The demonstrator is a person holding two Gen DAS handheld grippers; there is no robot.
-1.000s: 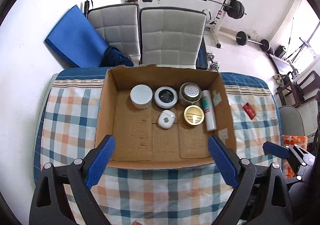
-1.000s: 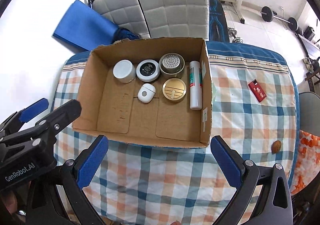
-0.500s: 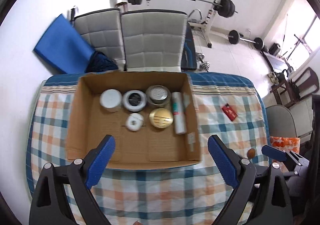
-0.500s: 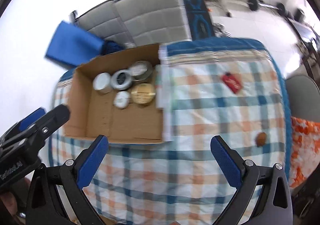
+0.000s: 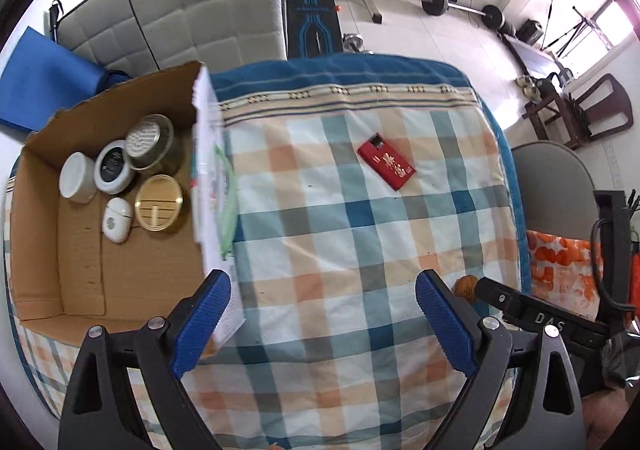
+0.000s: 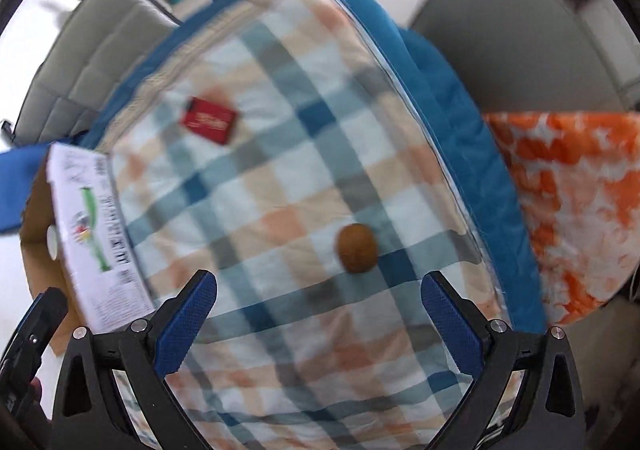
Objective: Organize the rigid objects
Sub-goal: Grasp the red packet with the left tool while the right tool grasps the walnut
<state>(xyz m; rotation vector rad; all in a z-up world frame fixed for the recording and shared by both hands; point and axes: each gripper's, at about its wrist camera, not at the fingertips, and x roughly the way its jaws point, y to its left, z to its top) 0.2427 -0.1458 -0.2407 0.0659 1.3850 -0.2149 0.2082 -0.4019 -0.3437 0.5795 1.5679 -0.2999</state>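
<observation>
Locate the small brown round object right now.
The brown round object lies on the checked tablecloth near its right edge, ahead of the open right gripper in the right wrist view, nearer than the red packet.

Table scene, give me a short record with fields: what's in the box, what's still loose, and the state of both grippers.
in box: cardboard box holds white jar, black-lidded jar, metal tin, gold tin, white case
loose on cloth: red packet, brown nut
left hand-held gripper: open, empty
right hand-held gripper: open, empty, facing the nut
</observation>
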